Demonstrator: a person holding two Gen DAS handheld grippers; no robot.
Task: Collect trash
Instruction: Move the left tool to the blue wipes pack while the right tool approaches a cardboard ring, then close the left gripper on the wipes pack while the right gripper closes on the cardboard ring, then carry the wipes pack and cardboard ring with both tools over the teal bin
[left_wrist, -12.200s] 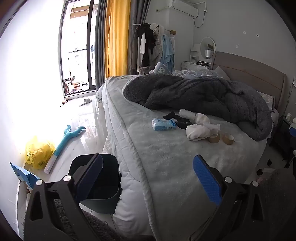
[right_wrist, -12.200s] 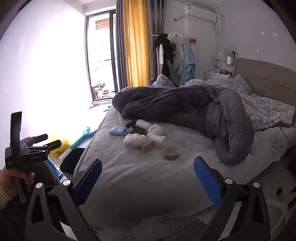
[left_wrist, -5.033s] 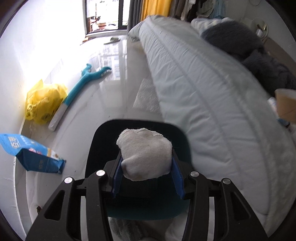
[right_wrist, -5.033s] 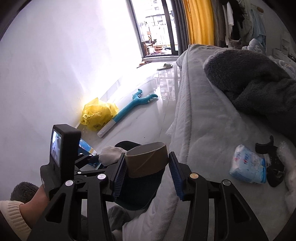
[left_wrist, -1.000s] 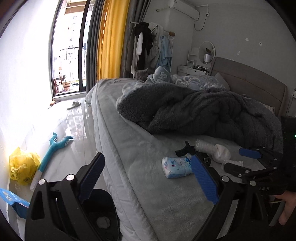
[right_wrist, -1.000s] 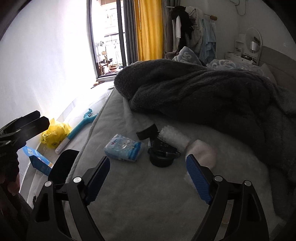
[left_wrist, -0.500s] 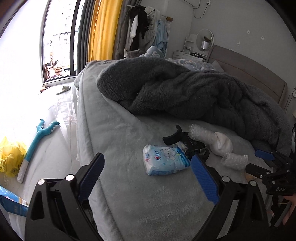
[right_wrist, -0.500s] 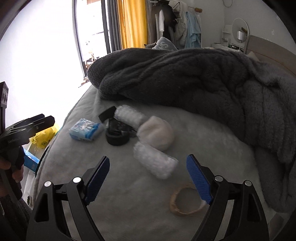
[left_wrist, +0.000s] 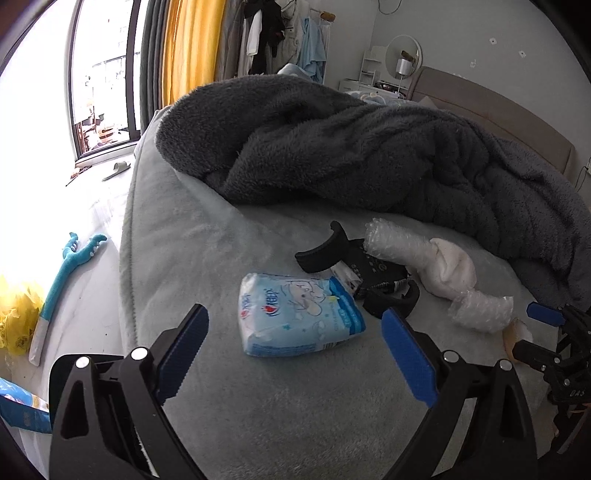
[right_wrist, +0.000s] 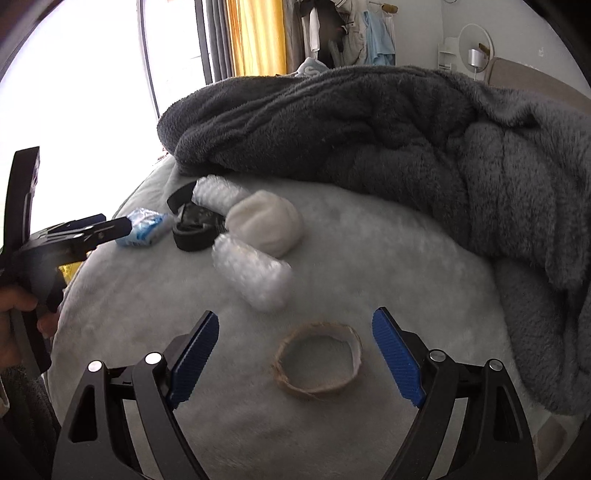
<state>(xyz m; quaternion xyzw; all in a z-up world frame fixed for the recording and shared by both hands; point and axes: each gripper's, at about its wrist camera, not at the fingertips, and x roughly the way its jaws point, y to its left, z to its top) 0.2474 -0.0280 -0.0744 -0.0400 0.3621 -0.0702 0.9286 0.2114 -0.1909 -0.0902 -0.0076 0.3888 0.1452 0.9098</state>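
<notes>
Your left gripper (left_wrist: 291, 347) hovers over the pale, plush bed cover (left_wrist: 295, 417), jaws spread wide and holding nothing. Just beyond its blue ribbed pads (left_wrist: 404, 360) lies the tissue pack (left_wrist: 297, 314), a soft, glossy blue-and-white plastic pouch. It sits roughly midway between the fingers, lying flat, its long axis running from near left to far right. Touching its far right corner is a black strap device (left_wrist: 354, 264) with a curved clip. Past that, to the right, sit a bubble wrap roll (left_wrist: 393, 242), a rounded wad of white cloth (left_wrist: 452, 269) and a second, shorter bubble wrap roll (left_wrist: 480, 312).

Your right gripper (right_wrist: 293, 356) is also spread wide and empty. A spent tape core (right_wrist: 317, 363), a thin brown cardboard ring with a frayed rim, lies flat on the cover between its fingers, nearer the right pad, hole facing up. The shorter roll lies just beyond it, its long axis running from far left to near right. A thick, dark grey fleece blanket (right_wrist: 406, 140) is heaped across the far side of the bed.
</notes>
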